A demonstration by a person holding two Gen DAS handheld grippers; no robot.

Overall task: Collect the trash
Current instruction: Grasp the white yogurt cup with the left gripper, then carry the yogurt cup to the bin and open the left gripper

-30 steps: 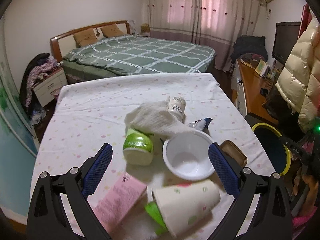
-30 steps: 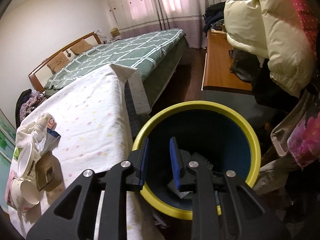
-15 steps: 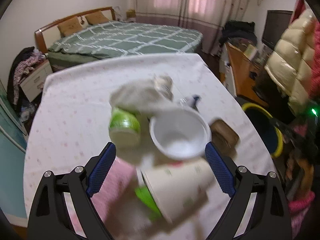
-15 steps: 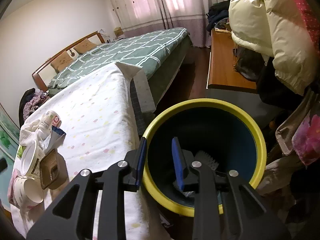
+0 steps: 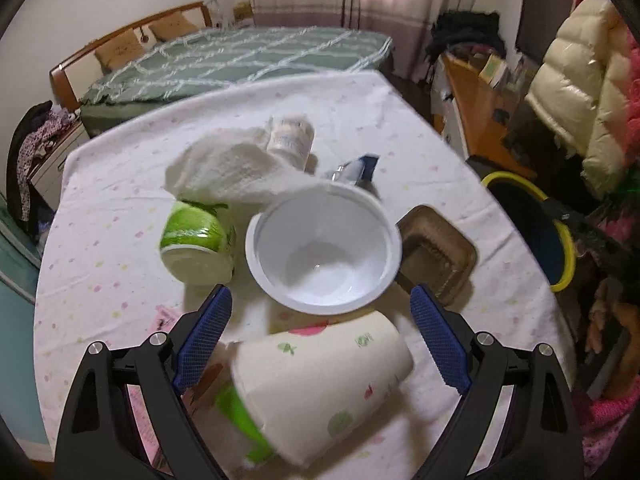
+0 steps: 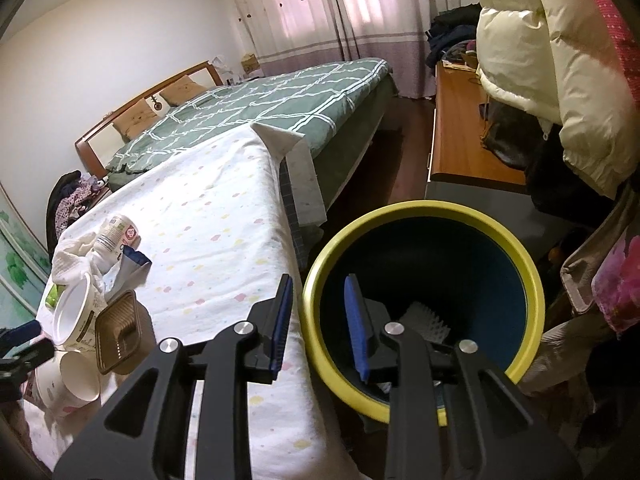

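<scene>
Paper cup (image 5: 320,384) lying tipped just before white bowl (image 5: 323,246): light, crushable; left gripper (image 5: 320,344) agape, empty, should pinch sidewall gently.

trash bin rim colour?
Yellow rim on the trash bin, dark blue inside. Clearest in the right wrist view.

Left tongs (image 5: 320,338) gape wide, blue pads at 9 and 3 o'clock, holding nothing. Right tongs (image 6: 318,320) stand partly open, empty, pointing toward 12 o'clock.
</scene>
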